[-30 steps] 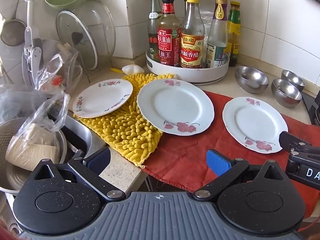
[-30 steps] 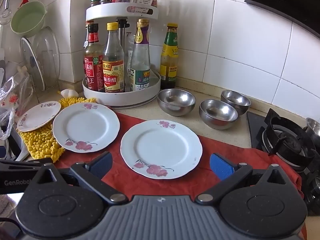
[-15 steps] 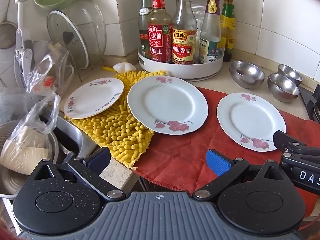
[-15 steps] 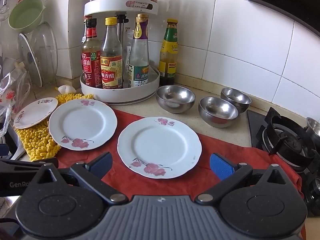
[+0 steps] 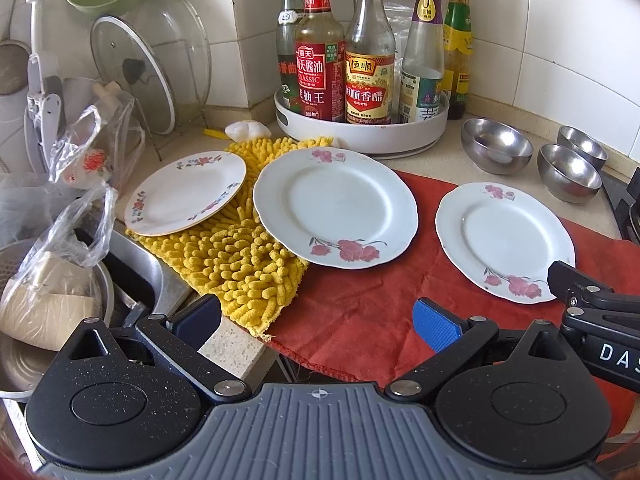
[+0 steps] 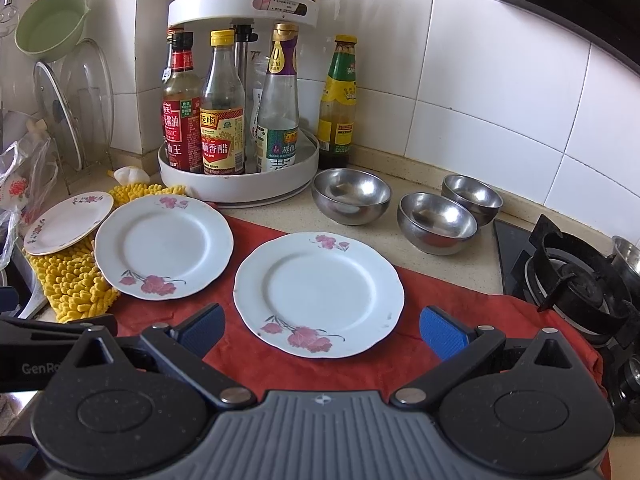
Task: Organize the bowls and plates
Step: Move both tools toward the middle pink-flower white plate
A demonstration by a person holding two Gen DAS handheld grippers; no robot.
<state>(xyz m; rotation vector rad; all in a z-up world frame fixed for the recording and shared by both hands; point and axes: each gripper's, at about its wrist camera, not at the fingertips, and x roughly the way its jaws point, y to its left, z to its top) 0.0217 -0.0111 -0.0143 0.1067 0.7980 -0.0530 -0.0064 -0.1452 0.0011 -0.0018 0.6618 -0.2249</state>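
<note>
Both claws gape empty, so slide your right gripper (image 6: 322,330) low under the near rim of the plate (image 6: 318,294) at frame centre before pinching.

counts, this moment:
plates: 3 in all. 2 larger white ones with pink flowers, middle plate (image 5: 334,206) and right plate (image 6: 318,293); 1 smaller plate (image 5: 186,192) with a thin floral rim.
steel bowls: 3, large bowl (image 6: 351,195), near bowl (image 6: 437,222), far bowl (image 6: 472,198).
cloths: 2, yellow chenille mat (image 5: 240,264) and red cloth (image 5: 360,304).
bottles on the lower tier of the white rack (image 6: 240,180): 5 countable in the left wrist view; more may be hidden behind.
glass lids: 2. green basin (image 6: 50,24): 1.
</note>
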